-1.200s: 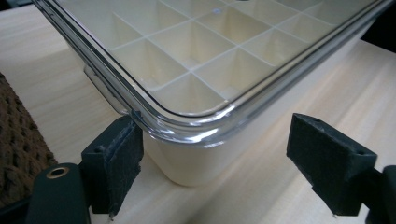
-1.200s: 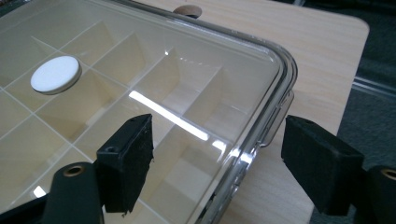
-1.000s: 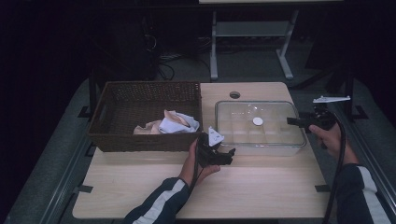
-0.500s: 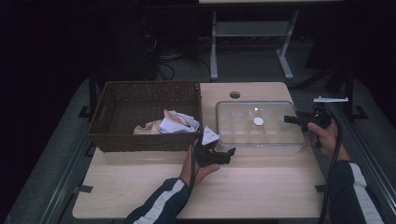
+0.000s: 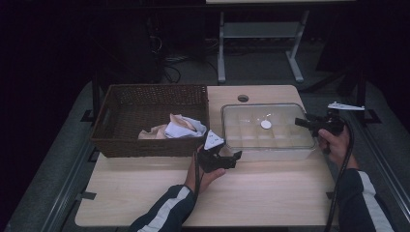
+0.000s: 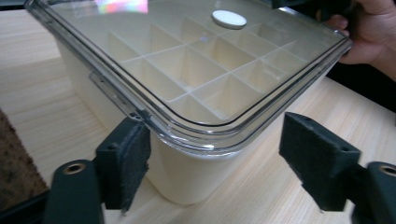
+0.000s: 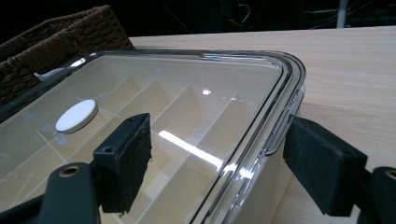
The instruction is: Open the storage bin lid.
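I see my two forearms in dark sleeves, each with a white stripe running down its length. The left gripper (image 5: 236, 158) is black and blocky, with a pale three-cornered plate on top. The right gripper (image 5: 300, 122) is black too, carries the same light plate, and trails a black cable past my sleeve. Up close, the fingers (image 6: 125, 163) are matte black blocks with rough pads and a brass-ringed screw hole near each base.

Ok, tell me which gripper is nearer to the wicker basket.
Left. The left gripper sits just off the wicker basket's near right corner, at the left end of the lidded divider box. The right gripper is at the box's far right end.
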A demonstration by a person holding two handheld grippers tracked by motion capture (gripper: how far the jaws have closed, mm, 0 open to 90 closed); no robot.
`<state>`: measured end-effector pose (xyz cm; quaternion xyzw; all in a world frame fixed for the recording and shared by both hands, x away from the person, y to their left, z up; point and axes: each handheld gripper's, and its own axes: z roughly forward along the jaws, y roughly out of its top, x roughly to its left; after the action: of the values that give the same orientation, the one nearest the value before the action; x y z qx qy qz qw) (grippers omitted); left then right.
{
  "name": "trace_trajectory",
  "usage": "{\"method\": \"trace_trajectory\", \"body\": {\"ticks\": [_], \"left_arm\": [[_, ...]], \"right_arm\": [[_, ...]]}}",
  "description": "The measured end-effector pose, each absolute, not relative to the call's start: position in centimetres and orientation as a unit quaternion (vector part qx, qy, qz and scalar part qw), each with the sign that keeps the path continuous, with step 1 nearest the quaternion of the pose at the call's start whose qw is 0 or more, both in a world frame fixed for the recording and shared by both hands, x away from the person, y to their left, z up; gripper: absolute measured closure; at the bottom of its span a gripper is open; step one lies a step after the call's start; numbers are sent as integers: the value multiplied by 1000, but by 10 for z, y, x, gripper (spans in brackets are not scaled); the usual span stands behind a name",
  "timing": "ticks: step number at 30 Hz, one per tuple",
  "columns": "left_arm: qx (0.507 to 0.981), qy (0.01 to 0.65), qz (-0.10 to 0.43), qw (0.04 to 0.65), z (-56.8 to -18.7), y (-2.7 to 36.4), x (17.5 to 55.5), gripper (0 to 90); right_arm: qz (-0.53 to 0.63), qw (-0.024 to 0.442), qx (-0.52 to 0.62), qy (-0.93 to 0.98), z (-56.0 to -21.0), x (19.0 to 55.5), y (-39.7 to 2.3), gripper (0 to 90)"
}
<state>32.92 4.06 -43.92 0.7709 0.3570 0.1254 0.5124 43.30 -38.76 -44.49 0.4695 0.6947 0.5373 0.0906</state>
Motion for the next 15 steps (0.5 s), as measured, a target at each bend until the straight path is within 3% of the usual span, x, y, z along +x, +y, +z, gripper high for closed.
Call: {"method": "trace_trajectory", "body": {"ticks": [15], "left_arm": [[770, 381, 111, 500, -437, 45, 329, 216]], "right_arm": [[537, 108, 443, 710, -440, 430, -389, 247]]}}
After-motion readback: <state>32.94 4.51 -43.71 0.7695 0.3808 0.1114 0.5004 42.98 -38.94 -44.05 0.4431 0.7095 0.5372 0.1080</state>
